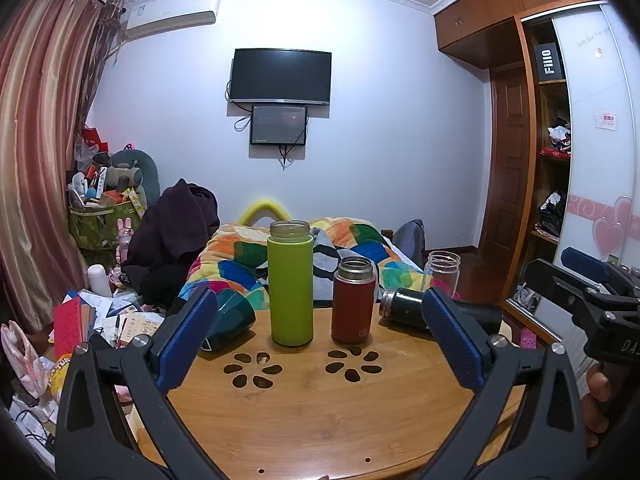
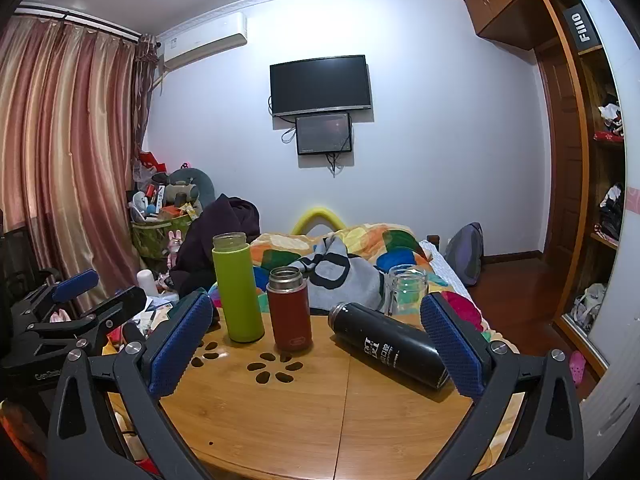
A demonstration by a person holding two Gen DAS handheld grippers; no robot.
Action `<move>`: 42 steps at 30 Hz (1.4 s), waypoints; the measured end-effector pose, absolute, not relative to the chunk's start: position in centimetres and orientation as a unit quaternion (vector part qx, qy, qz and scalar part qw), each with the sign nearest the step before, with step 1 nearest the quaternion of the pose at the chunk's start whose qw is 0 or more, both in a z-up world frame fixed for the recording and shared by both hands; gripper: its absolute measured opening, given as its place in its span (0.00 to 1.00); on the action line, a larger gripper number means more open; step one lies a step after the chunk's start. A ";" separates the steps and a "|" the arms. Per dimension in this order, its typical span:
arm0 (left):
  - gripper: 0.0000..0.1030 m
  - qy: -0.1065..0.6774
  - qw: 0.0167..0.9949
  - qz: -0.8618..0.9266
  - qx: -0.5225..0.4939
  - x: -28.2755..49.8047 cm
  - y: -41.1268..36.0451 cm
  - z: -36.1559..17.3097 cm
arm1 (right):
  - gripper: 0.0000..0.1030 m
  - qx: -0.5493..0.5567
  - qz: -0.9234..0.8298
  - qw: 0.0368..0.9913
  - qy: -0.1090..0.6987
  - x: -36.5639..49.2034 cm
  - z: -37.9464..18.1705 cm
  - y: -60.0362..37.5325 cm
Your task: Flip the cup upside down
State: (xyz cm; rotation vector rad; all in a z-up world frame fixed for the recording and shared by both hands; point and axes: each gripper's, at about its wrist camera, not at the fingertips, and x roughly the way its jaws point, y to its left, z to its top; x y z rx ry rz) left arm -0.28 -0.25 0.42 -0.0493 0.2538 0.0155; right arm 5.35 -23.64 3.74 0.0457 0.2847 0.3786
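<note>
On the round wooden table (image 1: 312,420) a tall lime-green cup (image 1: 291,284) and a shorter red cup (image 1: 354,300) stand upright with open mouths. A black flask (image 1: 404,307) lies on its side at the right, and a dark teal cup (image 1: 230,318) lies on its side at the left. A clear glass jar (image 1: 442,270) stands upright at the far right edge. My left gripper (image 1: 316,340) is open and empty, in front of the green and red cups. My right gripper (image 2: 316,344) is open and empty; the black flask (image 2: 390,350) lies by its right finger. The green cup (image 2: 237,288), red cup (image 2: 289,310) and jar (image 2: 406,288) also show there.
The table has two flower-shaped cut-outs (image 1: 352,366). A bed with a colourful quilt (image 1: 352,252) lies behind the table. Cluttered papers and boxes (image 1: 100,320) lie at the left, and a wardrobe (image 1: 552,160) stands at the right. The right gripper shows at the left wrist view's right edge (image 1: 592,300).
</note>
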 end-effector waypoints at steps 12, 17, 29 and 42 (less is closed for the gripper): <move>1.00 0.126 0.992 0.007 -0.023 -0.3 -0.1 0.5 | 1.00 0.023 0.189 0.972 0.140 5.3 3.6 -23.7; 1.00 0.125 0.992 0.008 -0.023 -0.3 -0.3 0.5 | 1.00 0.023 0.189 0.972 0.140 5.3 3.7 -23.6; 1.00 0.126 0.992 0.008 -0.022 -0.4 -0.4 0.5 | 1.00 0.023 0.189 0.972 0.140 5.3 3.7 -23.6; 1.00 0.126 0.992 0.007 -0.022 -0.3 -0.4 0.5 | 1.00 0.023 0.189 0.972 0.140 5.2 3.6 -23.6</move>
